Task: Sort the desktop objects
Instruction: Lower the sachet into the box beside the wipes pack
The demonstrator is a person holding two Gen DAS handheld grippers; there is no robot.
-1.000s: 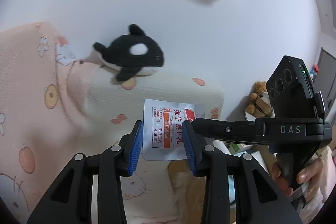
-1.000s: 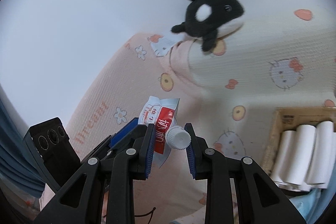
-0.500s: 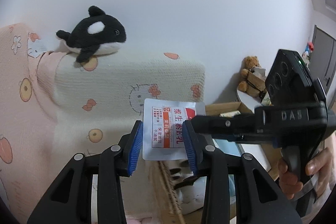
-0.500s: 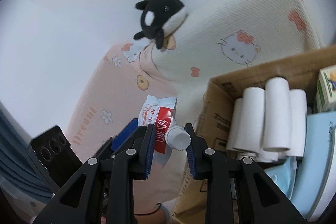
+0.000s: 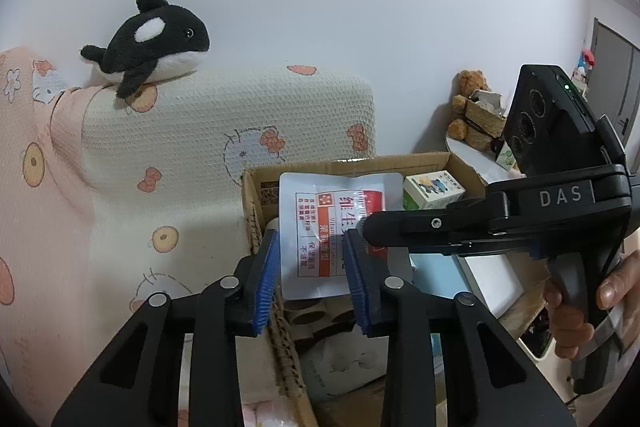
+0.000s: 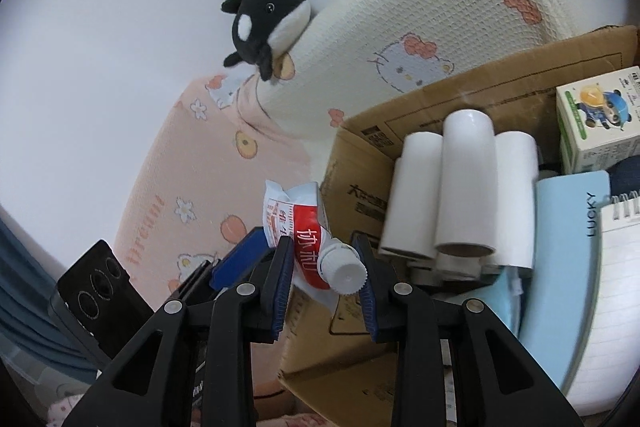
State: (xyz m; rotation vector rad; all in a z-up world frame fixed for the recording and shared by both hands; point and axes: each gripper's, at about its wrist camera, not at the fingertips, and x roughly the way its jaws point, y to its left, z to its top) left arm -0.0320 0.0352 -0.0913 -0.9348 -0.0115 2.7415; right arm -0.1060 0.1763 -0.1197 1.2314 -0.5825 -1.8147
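Note:
A white lotion pouch (image 5: pixel 320 227) with red print hangs over the near left corner of an open cardboard box (image 5: pixel 348 165). My right gripper (image 6: pixel 324 259) is shut on the pouch (image 6: pixel 296 223) at its white screw cap (image 6: pixel 344 269). In the left wrist view it reaches in from the right, across the pouch. The pouch's lower half sits between the blue fingers of my left gripper (image 5: pixel 311 251), whose jaws are closing. A thin gap still shows at the left pad (image 5: pixel 266 267). A person's hand (image 5: pixel 580 307) grips the right handle.
The box (image 6: pixel 460 87) holds three white paper rolls (image 6: pixel 464 187), a small green carton (image 6: pixel 596 119), a light-blue notebook (image 6: pixel 568 227) and a spiral pad (image 6: pixel 616 267). Behind it lies a cream pillow (image 5: pixel 224 123) with an orca plush (image 5: pixel 152 43) on top. A teddy bear (image 5: pixel 472 107) sits far right.
Both grippers have come down and across with the pouch, from in front of the pillow to the box's corner. The box and its contents came into view. The left jaws have narrowed.

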